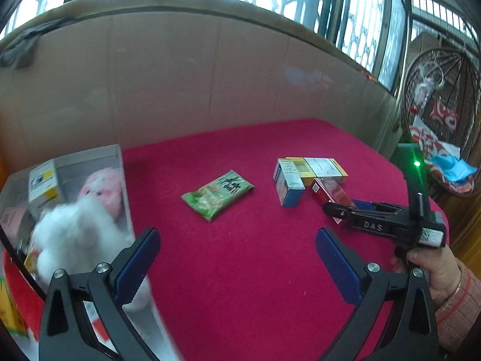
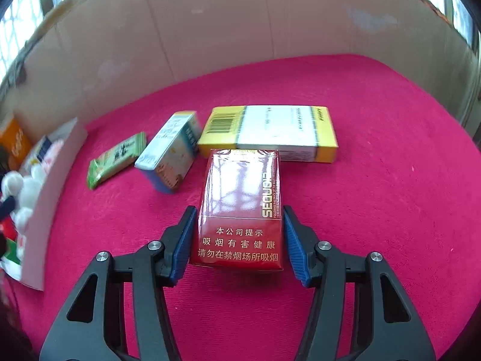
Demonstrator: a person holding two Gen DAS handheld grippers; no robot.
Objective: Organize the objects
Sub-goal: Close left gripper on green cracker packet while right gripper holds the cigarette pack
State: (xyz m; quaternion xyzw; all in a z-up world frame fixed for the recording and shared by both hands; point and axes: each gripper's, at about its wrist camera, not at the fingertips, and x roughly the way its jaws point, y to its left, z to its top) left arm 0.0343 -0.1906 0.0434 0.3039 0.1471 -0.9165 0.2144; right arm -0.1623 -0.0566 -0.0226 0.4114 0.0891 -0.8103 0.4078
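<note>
The red cloth (image 2: 375, 210) is spread over the whole work surface, and a grey box (image 1: 118, 162) at its left edge already holds a white plush toy (image 1: 69, 234), a pink plush (image 1: 102, 189) and small cartons. Still loose on the cloth are a yellow carton (image 2: 270, 132), a blue-and-white box (image 2: 171, 153) and a green snack packet (image 2: 115, 158).

The step in hand is judged to be the pick-up of the red cigarette pack (image 2: 240, 207). It should be gripped squarely on its long sides and lifted straight up, so that the yellow carton touching its far end is not dragged along — then carried over to the grey box.

The pack lies flat between the blue pads of the right gripper (image 2: 239, 240), its near half enclosed; the pads appear pressed on its sides, so the pack is taken as grasped. The left gripper (image 1: 237, 255) is spread wide with nothing held — only bare cloth lies between its pads.
</note>
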